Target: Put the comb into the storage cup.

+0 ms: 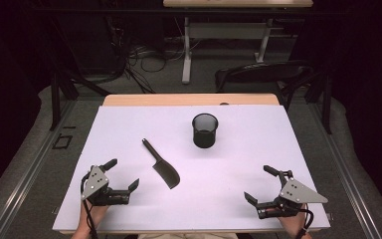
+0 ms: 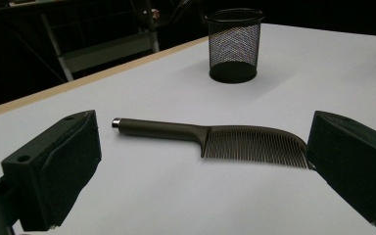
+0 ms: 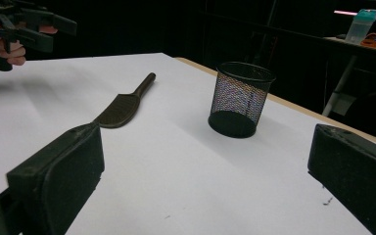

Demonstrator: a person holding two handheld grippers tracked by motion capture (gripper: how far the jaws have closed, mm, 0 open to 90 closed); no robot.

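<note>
We find the comb (image 1: 160, 166) lying flat on the tabletop (image 1: 238, 199), near the mesh cup (image 1: 205, 130) and on its left-gripper side. Left gripper (image 1: 124, 173) and right gripper (image 1: 256, 184) both stand with jaws spread, holding nothing. We judge the approach stage; next, the left gripper closes on the comb's handle.

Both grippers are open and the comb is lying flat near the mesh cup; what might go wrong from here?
The comb lies flat on the white table, so the left gripper may slip off its thin handle or scrape the surface. The mesh cup looks light; a comb dropped in at a slant could tip it.
</note>
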